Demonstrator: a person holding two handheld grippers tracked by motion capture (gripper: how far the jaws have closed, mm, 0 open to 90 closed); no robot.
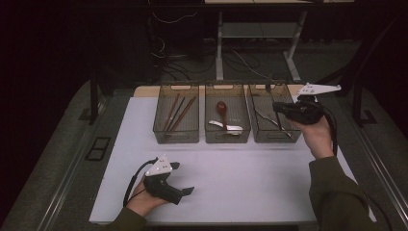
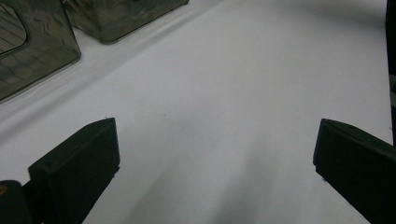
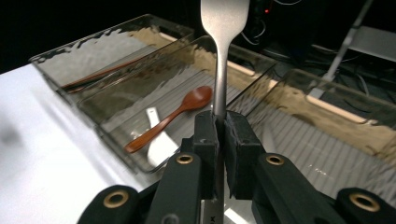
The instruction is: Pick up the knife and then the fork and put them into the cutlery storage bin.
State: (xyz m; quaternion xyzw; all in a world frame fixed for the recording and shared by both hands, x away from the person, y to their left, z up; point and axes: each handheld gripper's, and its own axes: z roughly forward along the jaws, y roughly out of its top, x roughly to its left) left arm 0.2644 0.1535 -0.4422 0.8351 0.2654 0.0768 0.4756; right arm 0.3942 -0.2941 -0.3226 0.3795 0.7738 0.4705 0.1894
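The right gripper (image 3: pixel 219 140), clenched on a fork (image 3: pixel 221 56), holds it over the right bin (image 1: pixel 274 132) at 2 o'clock, so the next move seems a careful lowering into it, while the left gripper (image 1: pixel 182 179) rests released at 7 o'clock.

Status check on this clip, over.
Right hand-held gripper shut on silver metal fork, above right bin. Left hand-held gripper open, idle. Nothing obstructing.

Sleeves: olive-green long sleeves on both forearms.
Left gripper (image 1: pixel 185 179): black body, blocky black jaws, grey three-cornered plate on top, black cable looping off.
Right gripper (image 3: pixel 221 140): black, brass-coloured rivets along its finger links, grey plate, black cable.
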